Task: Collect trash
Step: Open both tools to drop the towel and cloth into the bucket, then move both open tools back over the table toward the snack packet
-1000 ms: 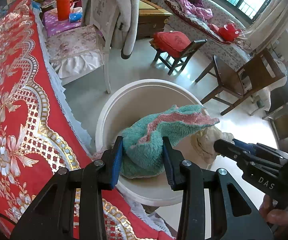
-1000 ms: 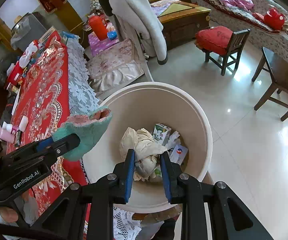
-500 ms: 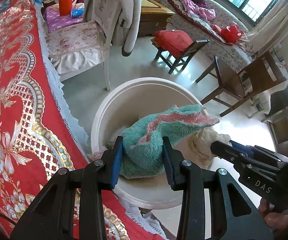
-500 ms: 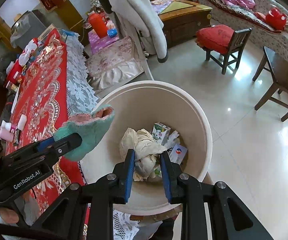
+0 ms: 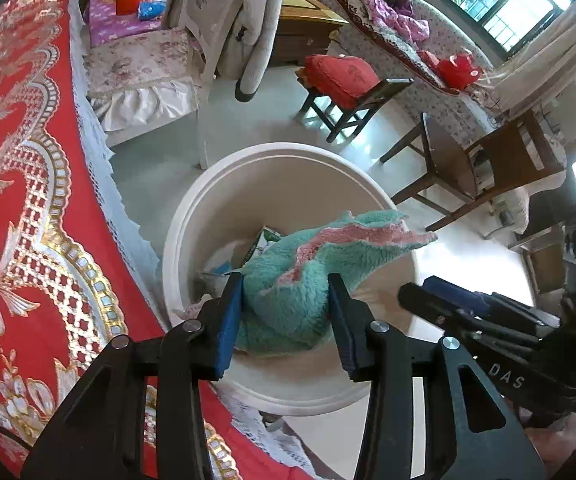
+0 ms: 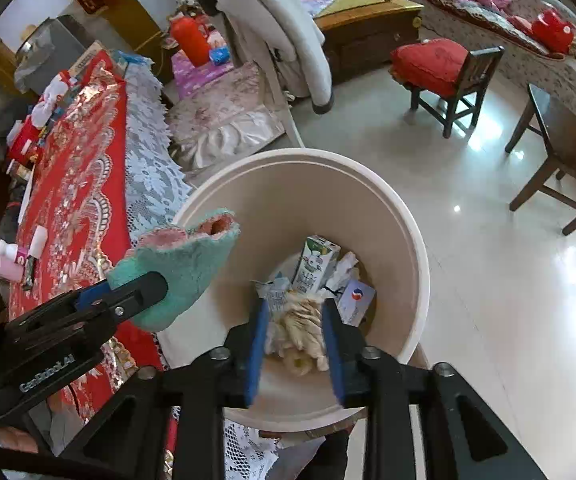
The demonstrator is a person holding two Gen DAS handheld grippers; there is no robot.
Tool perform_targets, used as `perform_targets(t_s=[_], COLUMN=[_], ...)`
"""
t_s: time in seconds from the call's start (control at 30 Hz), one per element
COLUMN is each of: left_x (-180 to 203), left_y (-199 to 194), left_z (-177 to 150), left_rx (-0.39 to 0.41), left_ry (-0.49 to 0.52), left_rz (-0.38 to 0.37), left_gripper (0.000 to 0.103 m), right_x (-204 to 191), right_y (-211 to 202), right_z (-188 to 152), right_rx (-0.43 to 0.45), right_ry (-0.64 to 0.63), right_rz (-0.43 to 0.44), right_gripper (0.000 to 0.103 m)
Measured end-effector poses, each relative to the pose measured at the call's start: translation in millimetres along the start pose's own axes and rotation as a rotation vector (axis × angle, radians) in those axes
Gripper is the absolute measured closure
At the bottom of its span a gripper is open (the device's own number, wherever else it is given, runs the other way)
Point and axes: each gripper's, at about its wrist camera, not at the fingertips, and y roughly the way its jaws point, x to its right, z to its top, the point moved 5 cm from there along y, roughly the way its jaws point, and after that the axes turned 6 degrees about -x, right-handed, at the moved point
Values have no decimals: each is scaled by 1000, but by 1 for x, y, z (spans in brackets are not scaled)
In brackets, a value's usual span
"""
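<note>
Over the bin: both grippers hang above the cream waste bin (image 6: 415,248), which stands at 3 o'clock of the red-clothed table (image 5: 16,184).
Change, right side: a second ago the right gripper (image 6: 293,334) was clamped on the crumpled beige wad (image 6: 301,330); its jaws are now opening, and the wad reads blurred and lower, seemingly dropping.
Meaning: judged as a deposit in progress; this piece of trash is as good as binned.
Right jaws: slightly parted, pads apparently clear of the wad, nothing gripped.
Bin contents: milk carton (image 6: 313,264) at 12 o'clock of the wad, a small white packet (image 6: 353,300) at 2 o'clock, other scraps.
Change, left side: the left gripper (image 5: 286,312) has begun easing; jaws opening.
Left jaws: moderately apart, pads touching both flanks of the teal fleece cloth (image 5: 299,280), which bulges forward over the bin.
Cloth status: not yet released.
</note>
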Motion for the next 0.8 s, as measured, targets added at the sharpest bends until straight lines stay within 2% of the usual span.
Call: perform_targets(t_s=[0.2,0.4,0.57,0.8], left_x=[-5,-13,-29,-72], left_y=[-6,-23,-39,-64], left_z=[0,-1,-3,-13], left_rx=[5,47,86,136], left_ry=[-17,-23,-44,-104], left_rz=[-17,7,45,107], left_gripper=[61,61,61,61], right_x=[0,-7,-28,-68], right_y=[2,2,3,11], right_z=[-1,-1,3,7], right_rx=[-10,-15,-12,-17], right_ry=[9,2,-39,-109], right_rz=[-2,3,12,32], right_gripper=[63,62,62,62])
